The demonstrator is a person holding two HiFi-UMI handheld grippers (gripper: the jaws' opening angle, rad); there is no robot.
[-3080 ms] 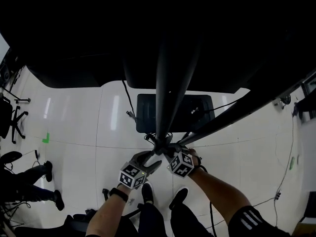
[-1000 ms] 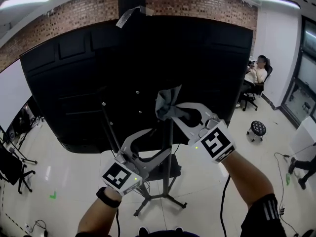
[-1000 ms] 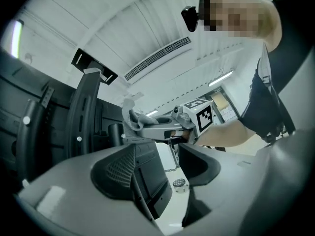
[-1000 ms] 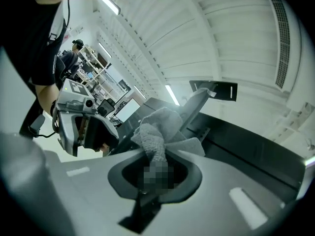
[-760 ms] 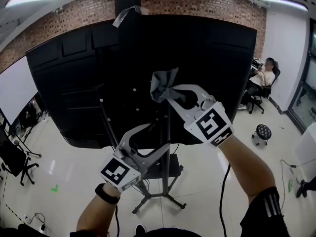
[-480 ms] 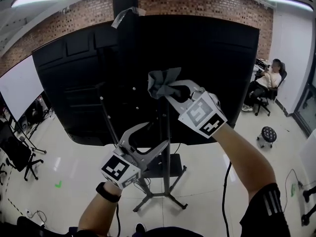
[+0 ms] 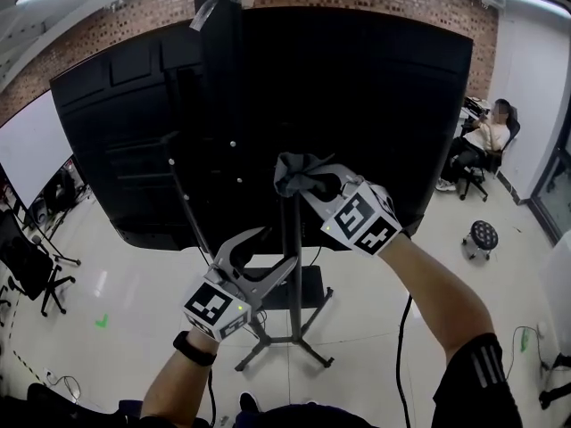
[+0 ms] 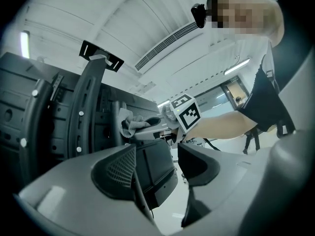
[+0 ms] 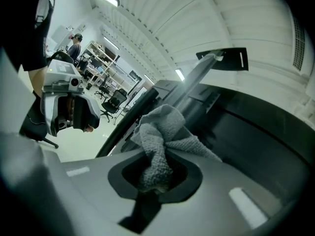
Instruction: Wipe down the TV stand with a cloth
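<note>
The black TV stand's upright pole [image 7: 290, 257] carries a large black TV, seen from its back [image 7: 357, 87]. My right gripper [image 7: 299, 183] is shut on a crumpled grey cloth [image 7: 293, 172], held at the pole just under the TV's lower edge. In the right gripper view the cloth [image 9: 165, 132] bulges out of the right gripper [image 9: 155, 173] next to the stand's column [image 9: 197, 80]. Lower down, my left gripper [image 7: 268, 250] stands open beside the pole. The left gripper [image 8: 157, 176] has a thin slanted rod [image 8: 140, 200] between its jaws, and the cloth [image 8: 129, 124] shows beyond.
The stand's legs [image 7: 285, 346] spread over a glossy white floor, with a dark shelf [image 7: 308, 285] above them. A seated person [image 7: 486, 136] and a round stool [image 7: 483, 236] are at the right. An office chair [image 7: 36, 275] stands at the left. A cable [image 7: 403, 346] hangs under my right arm.
Three seconds ago both grippers were low at the stand's base; now they are up behind the TV. Over the last second the right gripper with the cloth moved left and slightly down.
</note>
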